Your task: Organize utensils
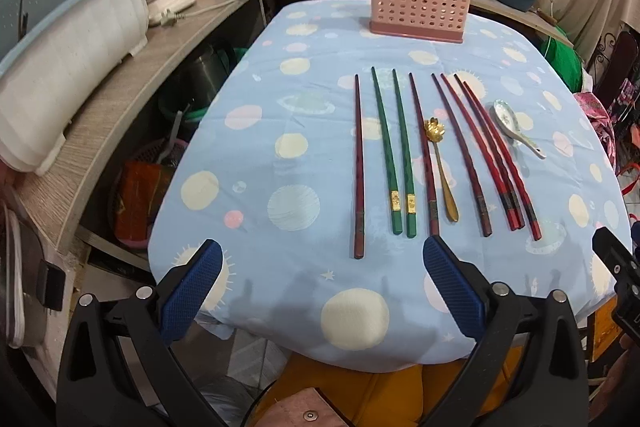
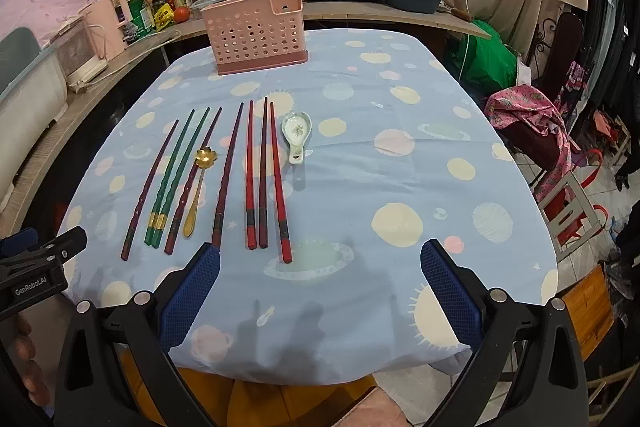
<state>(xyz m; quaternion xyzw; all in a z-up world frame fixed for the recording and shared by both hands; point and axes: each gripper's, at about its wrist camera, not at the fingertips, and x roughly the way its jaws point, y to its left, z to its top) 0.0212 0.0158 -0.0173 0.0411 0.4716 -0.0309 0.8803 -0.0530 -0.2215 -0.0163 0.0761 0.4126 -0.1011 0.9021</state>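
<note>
A row of utensils lies on the blue planet-print tablecloth, every long axis running from the near edge toward the far one, thin tips pointing away toward the pink perforated holder that stands upright at the table's far end.

From the left: a single dark red chopstick lies alone. Just beside it, the two green chopsticks with gold bands near their thick ends lie almost parallel, close together. Next is another dark red chopstick, and right against it the gold spoon, its flower-shaped bowl at the far end and handle toward the near edge. Then comes one more dark red chopstick, followed by three brighter red chopsticks bunched together, fanning slightly at their thick ends. Last, the white ceramic spoon lies bowl up and away, handle angled to the near right.

The left gripper hovers over the near edge, jaws spread wide, holding nothing. The right gripper hovers likewise, wide apart and empty.
</note>
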